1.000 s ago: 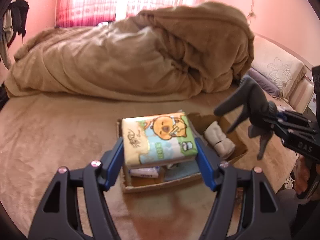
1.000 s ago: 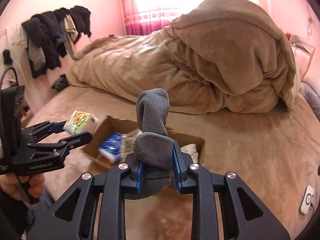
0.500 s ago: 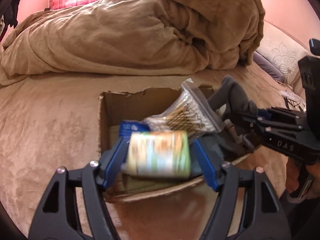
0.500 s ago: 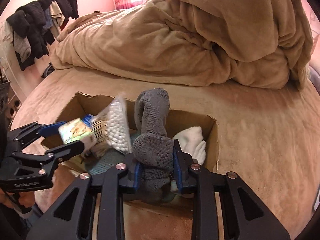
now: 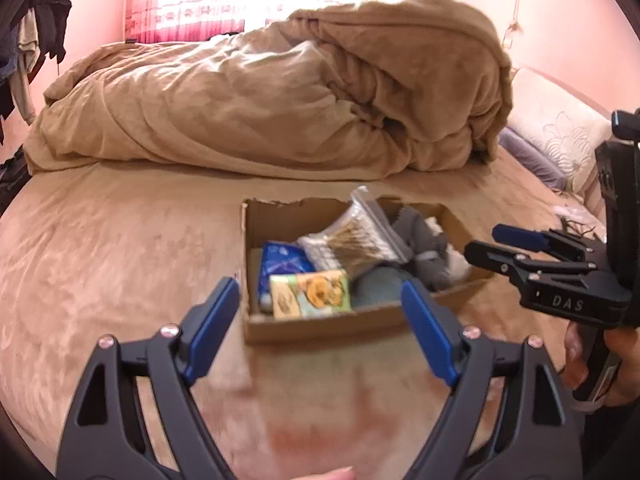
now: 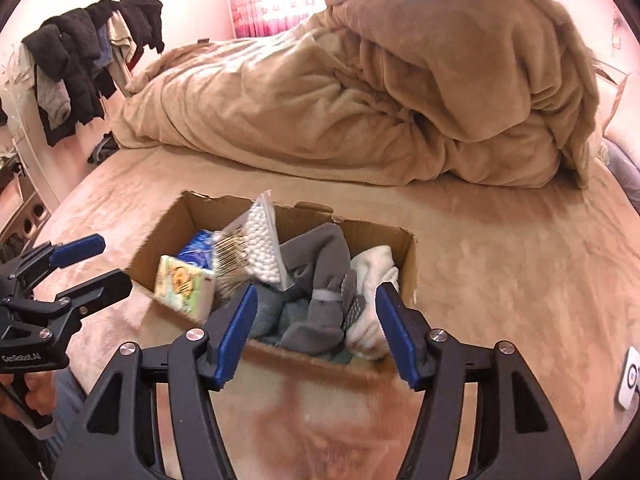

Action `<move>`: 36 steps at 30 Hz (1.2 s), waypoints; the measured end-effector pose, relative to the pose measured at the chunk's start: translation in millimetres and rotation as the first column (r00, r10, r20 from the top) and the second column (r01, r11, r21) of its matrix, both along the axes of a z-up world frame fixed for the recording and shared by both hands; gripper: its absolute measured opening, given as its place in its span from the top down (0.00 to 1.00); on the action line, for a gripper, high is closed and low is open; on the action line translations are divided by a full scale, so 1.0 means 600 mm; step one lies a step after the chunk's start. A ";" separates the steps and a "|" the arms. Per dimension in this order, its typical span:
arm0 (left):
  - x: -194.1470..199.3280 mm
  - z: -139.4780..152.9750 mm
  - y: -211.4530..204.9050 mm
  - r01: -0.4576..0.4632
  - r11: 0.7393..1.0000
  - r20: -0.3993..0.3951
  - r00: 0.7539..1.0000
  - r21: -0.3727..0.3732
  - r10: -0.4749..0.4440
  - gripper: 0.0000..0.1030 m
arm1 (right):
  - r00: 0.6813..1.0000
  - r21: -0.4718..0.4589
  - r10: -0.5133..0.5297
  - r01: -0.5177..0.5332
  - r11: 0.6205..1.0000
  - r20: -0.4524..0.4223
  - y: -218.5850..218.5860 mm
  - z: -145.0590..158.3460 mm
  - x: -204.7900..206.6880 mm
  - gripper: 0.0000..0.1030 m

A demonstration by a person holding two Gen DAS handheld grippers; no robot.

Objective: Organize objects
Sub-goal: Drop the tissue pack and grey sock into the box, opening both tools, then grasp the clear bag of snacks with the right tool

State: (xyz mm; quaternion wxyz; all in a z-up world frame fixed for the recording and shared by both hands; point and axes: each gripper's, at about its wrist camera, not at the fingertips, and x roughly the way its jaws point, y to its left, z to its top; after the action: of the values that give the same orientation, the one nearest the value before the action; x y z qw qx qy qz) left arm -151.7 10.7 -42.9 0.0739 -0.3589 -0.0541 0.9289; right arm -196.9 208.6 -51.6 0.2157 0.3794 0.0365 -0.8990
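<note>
- The left claw (image 5: pixel 320 312) is held wide apart with nothing between its blue pads (image 5: pixel 212 316), just in front of the cardboard box (image 5: pixel 320 326)
- The right claw (image 6: pixel 314 326) is also spread and holds nothing; it is seen over the near edge of the same box
- The box is placed on the bed (image 5: pixel 100 248), which is covered with a brown sheet
- The tissue pack (image 5: pixel 310 294) with a cartoon print is laid inside the box at its near left corner, beside a blue packet (image 5: pixel 282 264)
- A clear bag of cotton swabs (image 6: pixel 260 246) is leaned tilted in the middle of the box
- The grey sock (image 6: pixel 320 300) is laid in the right half of the box, on top of a teal cloth (image 6: pixel 266 316) and touching a white sock (image 6: pixel 374 276)
- A crumpled brown duvet (image 5: pixel 280 100) is piled behind the box, well apart from it
- Dark clothes (image 6: pixel 80 68) are hung at the left wall
- A pillow (image 5: pixel 556 136) is seen at the right side of the bed
</note>
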 end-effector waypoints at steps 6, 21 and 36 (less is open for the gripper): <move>0.088 0.053 -0.011 -0.047 0.998 -0.078 0.996 0.038 0.050 0.16 | 0.999 -0.036 -0.018 0.017 0.999 -0.034 0.031 0.040 0.069 0.36; 0.200 0.072 -0.013 -0.084 0.995 -0.105 0.991 0.044 0.088 0.12 | 0.992 -0.043 -0.030 0.026 0.999 -0.120 0.063 0.100 0.212 0.23; 0.203 -0.017 -0.007 -0.102 0.995 -0.018 0.995 0.008 0.102 0.12 | 0.999 -0.013 -0.047 0.046 0.999 -0.018 0.078 0.016 0.226 0.22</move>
State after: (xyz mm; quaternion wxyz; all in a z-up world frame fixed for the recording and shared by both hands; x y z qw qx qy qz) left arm -29.9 6.8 -53.1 0.0280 -0.3469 -0.0747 0.9345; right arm -61.4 255.1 -41.8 0.1968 0.3707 0.0240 -0.9073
